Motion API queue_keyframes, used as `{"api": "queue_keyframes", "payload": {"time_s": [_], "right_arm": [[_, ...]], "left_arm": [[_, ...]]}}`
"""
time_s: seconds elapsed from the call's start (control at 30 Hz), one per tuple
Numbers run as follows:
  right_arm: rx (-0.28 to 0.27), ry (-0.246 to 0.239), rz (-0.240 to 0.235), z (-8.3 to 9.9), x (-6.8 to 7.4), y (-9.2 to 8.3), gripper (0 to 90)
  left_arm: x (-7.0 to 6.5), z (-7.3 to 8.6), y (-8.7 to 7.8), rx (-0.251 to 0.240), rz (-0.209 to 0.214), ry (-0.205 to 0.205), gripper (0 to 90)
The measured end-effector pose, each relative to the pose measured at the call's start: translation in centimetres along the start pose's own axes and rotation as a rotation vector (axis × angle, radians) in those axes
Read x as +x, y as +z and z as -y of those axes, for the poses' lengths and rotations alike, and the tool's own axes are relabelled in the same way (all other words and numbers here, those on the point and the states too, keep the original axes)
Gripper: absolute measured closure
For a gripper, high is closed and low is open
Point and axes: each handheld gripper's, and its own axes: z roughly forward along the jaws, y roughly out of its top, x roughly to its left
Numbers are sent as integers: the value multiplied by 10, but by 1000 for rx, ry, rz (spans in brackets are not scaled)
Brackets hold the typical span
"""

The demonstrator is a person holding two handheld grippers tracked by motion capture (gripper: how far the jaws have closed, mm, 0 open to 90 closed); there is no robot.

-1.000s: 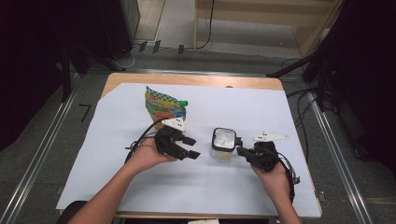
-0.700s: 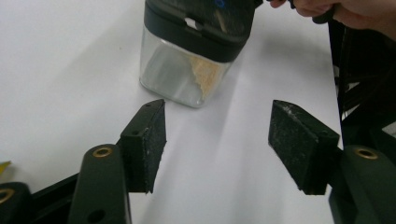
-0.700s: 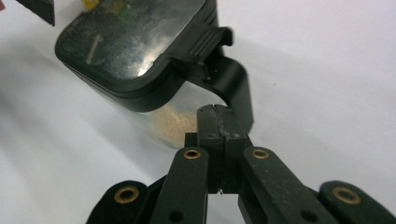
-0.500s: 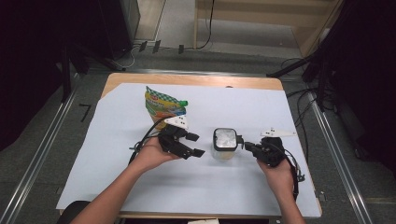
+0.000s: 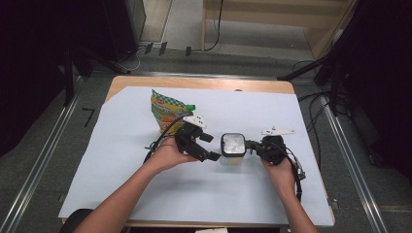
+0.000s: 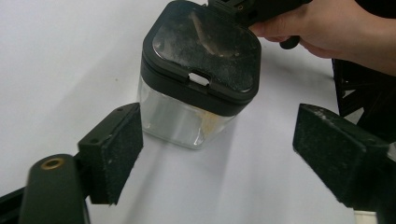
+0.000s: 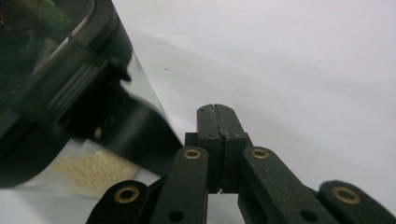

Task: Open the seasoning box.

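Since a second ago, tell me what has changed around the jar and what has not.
The left hand-held gripper has just been opening its jaws; they now stand wide in front of the black-lidded jar, not pressing it. The right hand-held gripper, jaws shut with nothing between them, has shifted slightly at the jar's other side. The jar, the colourful bag and the white sheet stayed put.
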Motion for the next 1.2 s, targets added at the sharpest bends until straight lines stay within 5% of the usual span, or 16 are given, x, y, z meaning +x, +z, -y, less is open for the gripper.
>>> {"api": "queue_keyframes", "payload": {"time_s": [0.13,0.57,0.7,1.0,1.2], "right_arm": [[-8,-14,-33,-1,8,3,900],[-4,-3,-4,0,8,-2,900],[-13,24,-19,1,5,-12,900],[-4,23,-25,11,12,-32,900],[7,44,-31,16,17,-40,900]], "left_arm": [[1,0,2,-10,5,11,145],[3,-2,11,-13,25,78,138],[7,-1,16,-18,28,76,138],[7,-8,28,27,-8,160,140],[10,-10,31,42,-6,181,147]]}}
